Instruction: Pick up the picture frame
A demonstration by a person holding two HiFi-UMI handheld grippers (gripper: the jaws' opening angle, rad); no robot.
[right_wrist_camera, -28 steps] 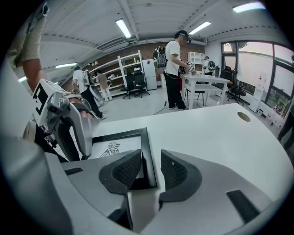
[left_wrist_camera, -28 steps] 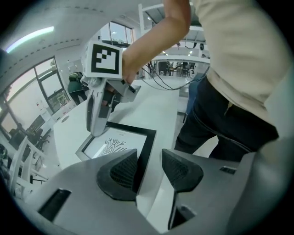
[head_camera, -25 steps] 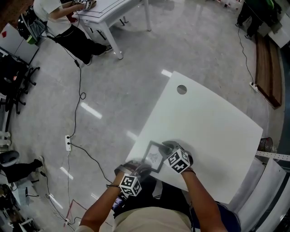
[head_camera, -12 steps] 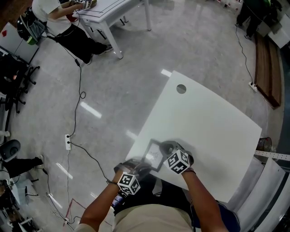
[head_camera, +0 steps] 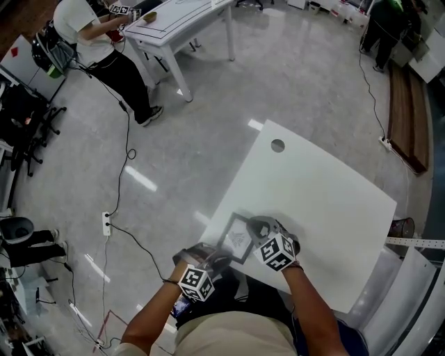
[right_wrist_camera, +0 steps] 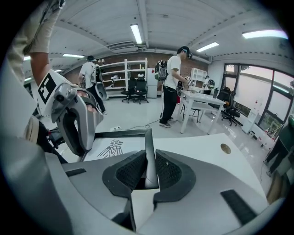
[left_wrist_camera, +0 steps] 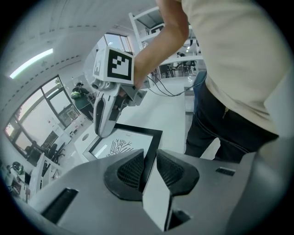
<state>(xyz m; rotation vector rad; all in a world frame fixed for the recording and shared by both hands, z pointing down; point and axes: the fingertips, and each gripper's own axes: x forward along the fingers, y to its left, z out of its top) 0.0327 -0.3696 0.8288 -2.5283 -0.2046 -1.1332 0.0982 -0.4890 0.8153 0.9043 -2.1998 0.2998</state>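
Observation:
The picture frame (head_camera: 236, 238) is black with a white mat and a line drawing, and sits at the near-left corner of the white table (head_camera: 327, 201). My left gripper (head_camera: 217, 260) grips its near-left edge; in the left gripper view the black edge (left_wrist_camera: 148, 153) runs between that gripper's (left_wrist_camera: 149, 159) pads. My right gripper (head_camera: 257, 229) grips the right edge (right_wrist_camera: 149, 147), which is pinched between its (right_wrist_camera: 150, 161) pads. Both pairs of jaws have just been closing onto the frame. Each gripper shows in the other's view: the right gripper (left_wrist_camera: 104, 114) and the left gripper (right_wrist_camera: 78, 123).
The table has a round cable hole (head_camera: 277, 145) at its far side. A cable and a power strip (head_camera: 106, 222) lie on the floor to the left. A person (head_camera: 97, 42) stands at another white table (head_camera: 174, 21) far left. A wooden bench (head_camera: 405, 111) stands right.
Both grippers have closed on the frame's edges and come up a little with it. The head view has shifted slightly.

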